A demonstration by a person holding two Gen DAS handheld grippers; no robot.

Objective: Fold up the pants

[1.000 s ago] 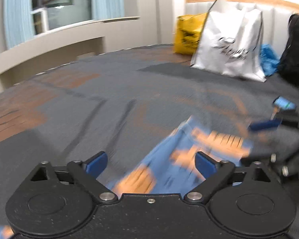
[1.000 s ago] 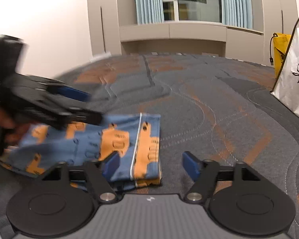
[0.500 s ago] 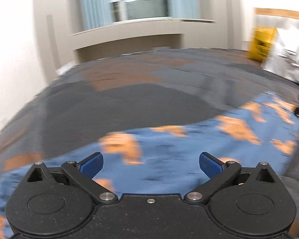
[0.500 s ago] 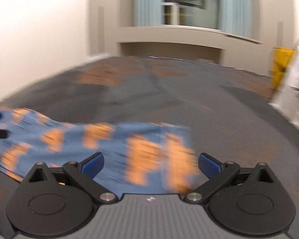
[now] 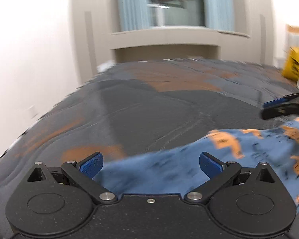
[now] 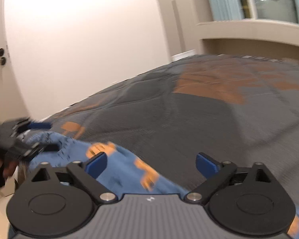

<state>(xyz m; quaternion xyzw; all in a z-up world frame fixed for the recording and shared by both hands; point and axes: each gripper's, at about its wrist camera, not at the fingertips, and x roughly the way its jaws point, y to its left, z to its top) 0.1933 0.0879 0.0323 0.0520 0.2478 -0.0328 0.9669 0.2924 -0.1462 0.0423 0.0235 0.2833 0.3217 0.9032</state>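
The blue pants [image 5: 219, 165] with orange pictures are spread on the bed cover [image 5: 149, 115], which is grey with orange patches; both views are blurred. In the left wrist view the left gripper [image 5: 150, 164] is seen with its two blue fingers [image 5: 91, 164] wide apart and nothing held between them; the blue cloth lies under and past them. In the right wrist view the right gripper [image 6: 150, 164] is seen with its fingers [image 6: 95, 165] wide apart too, and nothing is pinched; the pants [image 6: 121, 169] lie under its left finger and run off to the left. A yellow bag [image 5: 295, 65] is seen at the far right by the wall; a window [image 5: 179, 2] with pale blue curtains is seen behind the bed.
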